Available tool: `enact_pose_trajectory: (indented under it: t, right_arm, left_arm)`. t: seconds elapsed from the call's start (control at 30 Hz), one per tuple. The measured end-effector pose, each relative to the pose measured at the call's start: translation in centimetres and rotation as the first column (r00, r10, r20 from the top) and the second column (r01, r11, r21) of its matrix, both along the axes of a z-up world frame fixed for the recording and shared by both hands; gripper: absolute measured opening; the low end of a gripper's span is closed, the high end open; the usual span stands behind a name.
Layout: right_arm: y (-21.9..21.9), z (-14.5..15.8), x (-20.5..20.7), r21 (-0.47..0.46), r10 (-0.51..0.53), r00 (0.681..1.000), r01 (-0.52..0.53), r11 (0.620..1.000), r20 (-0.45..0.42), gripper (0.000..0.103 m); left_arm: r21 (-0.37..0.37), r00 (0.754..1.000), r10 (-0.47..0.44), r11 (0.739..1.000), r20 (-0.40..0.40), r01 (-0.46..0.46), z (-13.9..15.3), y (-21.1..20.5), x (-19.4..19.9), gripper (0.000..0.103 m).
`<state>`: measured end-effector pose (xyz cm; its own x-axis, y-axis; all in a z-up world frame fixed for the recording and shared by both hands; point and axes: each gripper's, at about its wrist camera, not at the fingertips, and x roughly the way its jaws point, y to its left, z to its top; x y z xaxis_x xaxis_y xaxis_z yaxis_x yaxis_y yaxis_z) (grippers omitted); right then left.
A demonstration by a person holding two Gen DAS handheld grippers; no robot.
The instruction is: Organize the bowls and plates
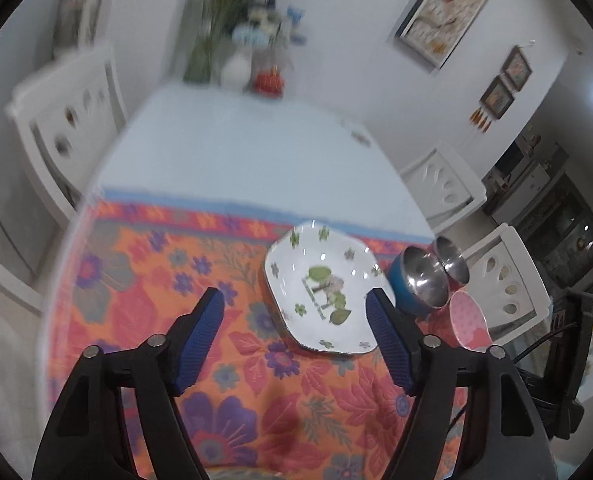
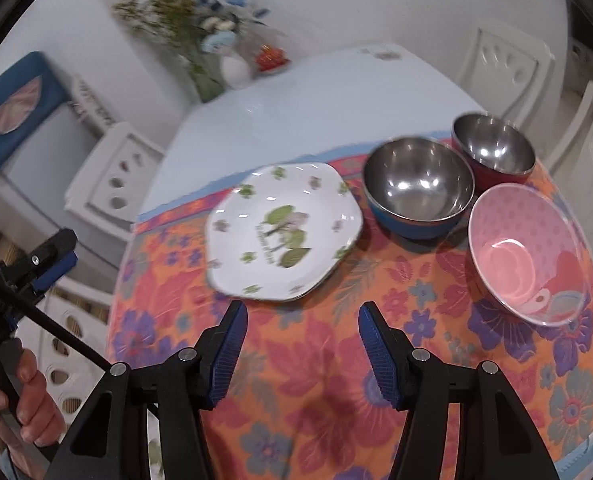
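The white, octagonal, leaf-printed ceramic plate (image 2: pixel 282 236) lies flat, face up (no clear long axis), on the floral orange cloth (image 2: pixel 316 360) covering the pale tabletop (image 2: pixel 296 108), beside a blue-sided steel bowl (image 2: pixel 418 188). Both the left hand-held gripper (image 1: pixel 294 334) and right hand-held gripper (image 2: pixel 302 354) hover with fingers apart, holding nothing.

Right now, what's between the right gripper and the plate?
Nothing but bare floral cloth between the open right gripper and the plate, seen in the right wrist view.

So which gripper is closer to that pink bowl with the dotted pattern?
Right, probably. The right gripper hovers open over the floral cloth with the pink dotted bowl just ahead to its right. The left gripper sits farther over, beyond the white leaf-patterned plate.
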<state>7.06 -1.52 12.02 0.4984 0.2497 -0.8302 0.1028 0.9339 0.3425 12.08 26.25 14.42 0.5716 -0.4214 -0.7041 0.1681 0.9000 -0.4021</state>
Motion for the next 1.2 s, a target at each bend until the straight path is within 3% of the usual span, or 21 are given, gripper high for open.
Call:
enact_pose_trajectory:
  t: [0.1, 0.2, 0.47, 0.6, 0.7, 0.77, 0.93, 1.07, 1.2]
  right_arm:
    - [-0.7, -2.4, 2.3, 0.01, -0.02, 0.998, 0.02, 1.0, -0.051, 0.053]
    - [-1.1, -4.4, 4.2, 0.019, -0.03, 0.995, 0.032, 0.999, -0.091, 0.05]
    - [-1.1, -7.7, 7.1, 0.021, -0.003, 0.99, 0.006, 1.0, -0.138, 0.04]
    - [-0.6, -8.4, 7.8, 0.016, 0.024, 0.991, -0.022, 1.0, -0.134, 0.032]
    - [0.3, -8.5, 8.2, -0.001, 0.058, 0.99, -0.058, 0.998, -0.126, 0.025]
    - [1.0, -8.3, 8.1, -0.055, 0.062, 0.991, -0.07, 0.996, -0.122, 0.025]
    - [1.9, -7.9, 7.8, -0.04, 0.044, 0.99, -0.05, 0.998, -0.137, 0.025]
    - [4.1, -7.2, 6.7, 0.024, 0.045, 0.989, -0.042, 0.999, -0.141, 0.027]
    - [3.9, -8.3, 5.9, 0.16, 0.019, 0.98, 0.013, 0.987, -0.197, 0.031]
  left_arm:
    - [0.023, 0.997, -0.012, 1.0, -0.081, 0.014, -3.5, -1.3, 2.5, 0.063]
    - [0.044, 0.989, -0.032, 0.998, -0.142, 0.038, -6.2, -2.7, 4.5, 0.048]
    - [0.059, 0.963, -0.039, 0.997, -0.267, 0.057, -11.4, -4.8, 8.0, 0.039]
    - [0.07, 0.963, -0.057, 0.995, -0.264, 0.078, -12.0, -5.6, 8.2, 0.039]
    - [0.064, 0.963, -0.079, 0.993, -0.258, 0.099, -11.9, -6.1, 8.4, 0.022]
    - [0.077, 0.962, -0.083, 0.991, -0.258, 0.106, -11.9, -6.3, 8.5, 0.018]
    - [0.066, 0.963, -0.075, 0.993, -0.258, 0.095, -11.7, -5.3, 8.8, 0.013]
    - [0.079, 0.968, -0.05, 0.994, -0.245, 0.071, -11.3, -3.8, 9.2, 0.013]
    - [0.063, 0.964, -0.068, 0.994, -0.258, 0.087, -11.3, -2.9, 9.8, 0.014]
